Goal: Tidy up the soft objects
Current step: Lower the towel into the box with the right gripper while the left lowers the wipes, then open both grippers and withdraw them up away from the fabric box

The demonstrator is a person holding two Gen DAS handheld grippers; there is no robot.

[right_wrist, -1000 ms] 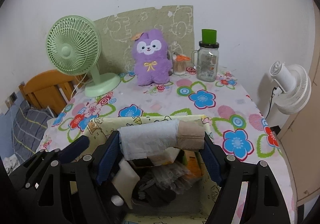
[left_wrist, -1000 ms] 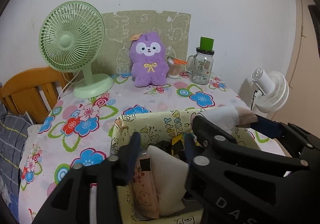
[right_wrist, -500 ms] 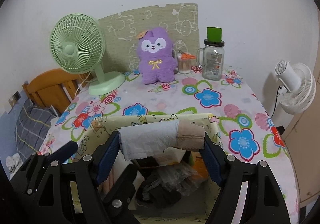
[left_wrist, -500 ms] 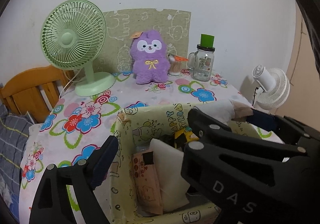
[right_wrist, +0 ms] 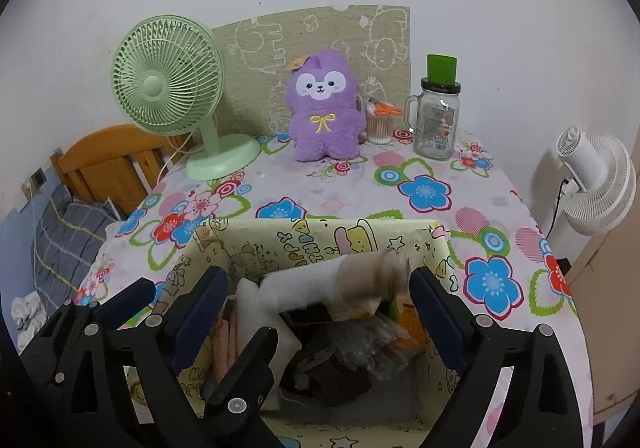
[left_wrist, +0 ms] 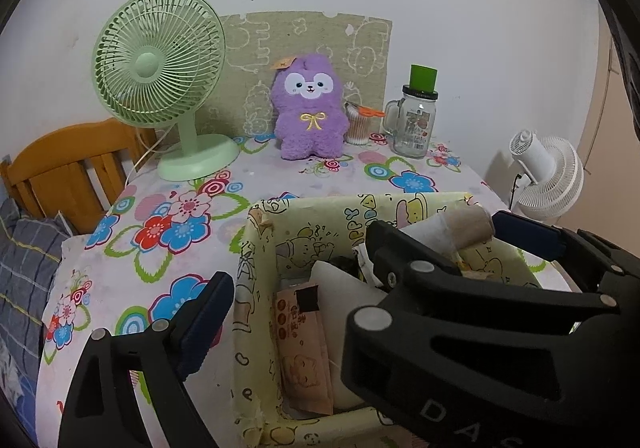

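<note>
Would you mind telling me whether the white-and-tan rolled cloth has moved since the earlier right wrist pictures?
Yes. The rolled cloth, earlier clamped above the box rim, is now blurred and lower inside the box, between the right gripper, whose jaws have just been opening.

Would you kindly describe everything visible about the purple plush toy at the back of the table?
The purple plush toy is a fluffy, short-eared animal with a white face patch, dark eyes, a small mouth and a yellow bow stitched on its chest. An orange tag sits by one ear. It stands upright on the floral tablecloth, facing the cameras, in front of the beige patterned board, between the green desk fan and the cotton swab container. Nothing grips it.
</note>
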